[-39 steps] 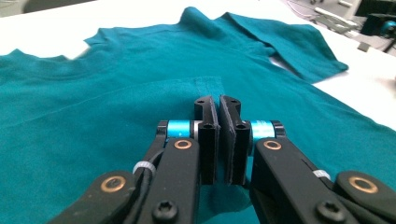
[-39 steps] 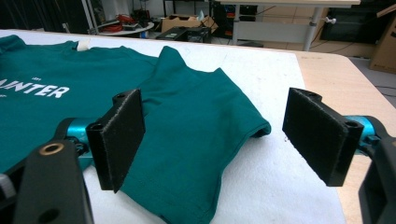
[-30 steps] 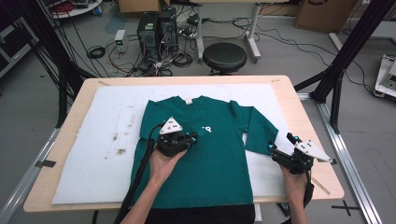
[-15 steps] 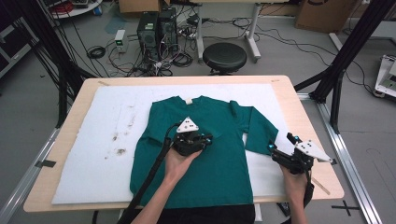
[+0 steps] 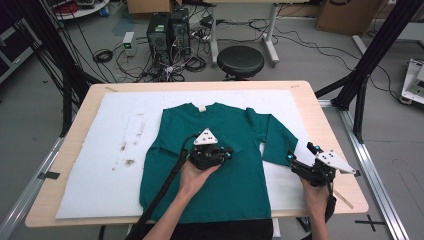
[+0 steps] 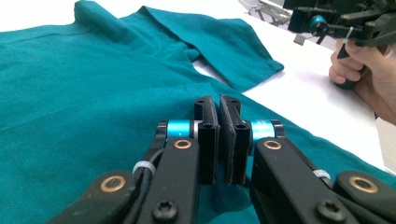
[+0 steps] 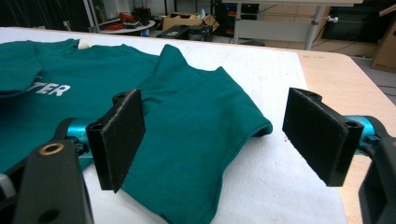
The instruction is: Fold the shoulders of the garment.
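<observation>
Fig.: L gripper [image 5: 220,154] over shirt [image 5: 235,185] centre, jaws closed; whether cloth is pinched can't be told. Shirt flat on white mat [image 5: 100,170]; soft, light, likely bunches, so grab at sleeve [image 7: 201,121] hem. R gripper [image 7: 212,140] jaws wide, empty.

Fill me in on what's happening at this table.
A person is folding a teal long-sleeved shirt laid flat on a white pad on the table. The left gripper, jaws shut, sits over the middle of the shirt; whether it pinches any fabric cannot be told. One sleeve is off at the side, its cuff lying on the pad. The right gripper waits just in front of that cuff with its jaws open, gripping nothing.
</observation>
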